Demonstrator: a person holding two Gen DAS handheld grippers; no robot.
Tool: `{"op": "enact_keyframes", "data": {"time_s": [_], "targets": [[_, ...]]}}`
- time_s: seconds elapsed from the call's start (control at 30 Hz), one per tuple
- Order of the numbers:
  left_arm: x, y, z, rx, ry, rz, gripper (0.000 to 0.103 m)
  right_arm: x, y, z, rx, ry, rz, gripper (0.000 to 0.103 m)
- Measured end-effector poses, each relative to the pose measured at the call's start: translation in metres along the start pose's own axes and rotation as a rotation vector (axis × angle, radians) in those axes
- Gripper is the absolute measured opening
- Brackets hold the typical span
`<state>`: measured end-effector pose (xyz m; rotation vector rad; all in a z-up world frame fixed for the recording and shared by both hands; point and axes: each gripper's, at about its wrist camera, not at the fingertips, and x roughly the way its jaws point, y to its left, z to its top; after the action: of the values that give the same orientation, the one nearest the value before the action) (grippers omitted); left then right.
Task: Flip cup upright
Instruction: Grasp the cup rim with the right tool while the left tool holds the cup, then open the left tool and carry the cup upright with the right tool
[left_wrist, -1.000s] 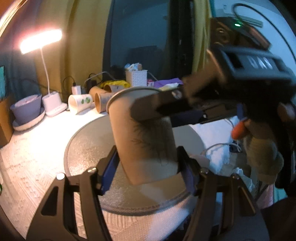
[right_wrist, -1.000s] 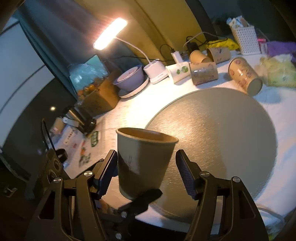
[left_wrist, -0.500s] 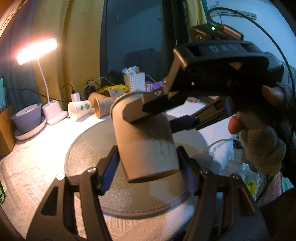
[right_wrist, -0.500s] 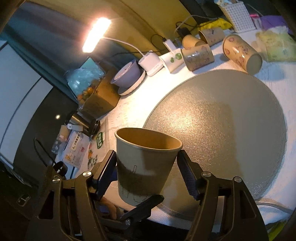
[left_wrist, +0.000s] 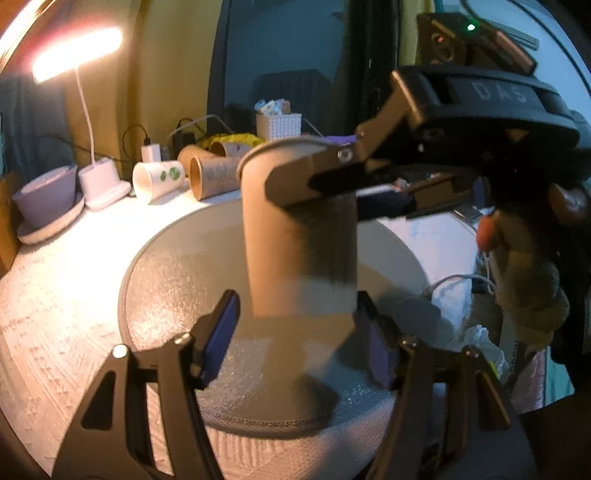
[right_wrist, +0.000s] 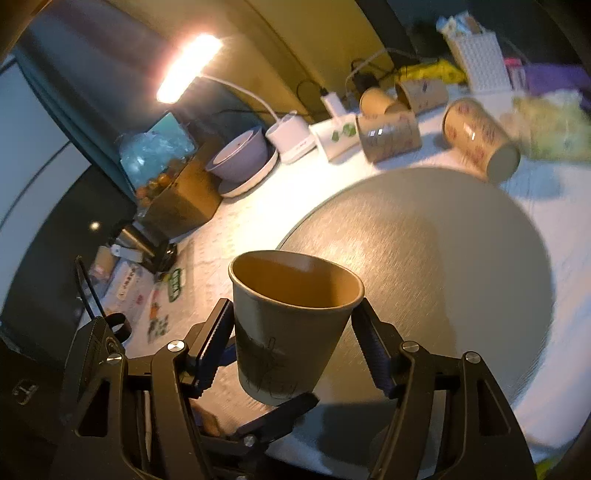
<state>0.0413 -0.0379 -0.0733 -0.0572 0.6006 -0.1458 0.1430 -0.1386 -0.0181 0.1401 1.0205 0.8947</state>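
A brown paper cup stands mouth up, near vertical, above the round grey mat. My right gripper is shut on the cup, its fingers against both sides below the rim. In the left wrist view the right gripper's fingers cross the cup near its rim. My left gripper sits around the cup's base with a gap on the left side; its pads look just off the cup, so it reads open. The cup's bottom is hidden in both views.
Several paper cups lie on their sides at the back of the mat, one patterned cup at the back right. A lit desk lamp, a bowl on a plate, a white basket and chargers line the back edge.
The cup has tipped from a backward lean to near vertical. My left gripper's fingers have eased off its base. The right gripper keeps its hold and has shifted slightly toward the mat.
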Motion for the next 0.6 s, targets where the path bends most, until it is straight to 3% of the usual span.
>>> {"op": "enact_keyframes", "data": {"time_s": [0.2, 0.6], "targets": [[0.008, 0.02, 0.008, -0.077, 0.075, -0.011, 0.072, -0.002, 0.006, 0.011, -0.073, -0.059, -0.091, 0.069], [0.009, 0.048, 0.014, -0.185, 0.134, -0.026, 0.072, 0.011, 0.014, 0.027, -0.157, -0.087, -0.172, 0.069]]}}
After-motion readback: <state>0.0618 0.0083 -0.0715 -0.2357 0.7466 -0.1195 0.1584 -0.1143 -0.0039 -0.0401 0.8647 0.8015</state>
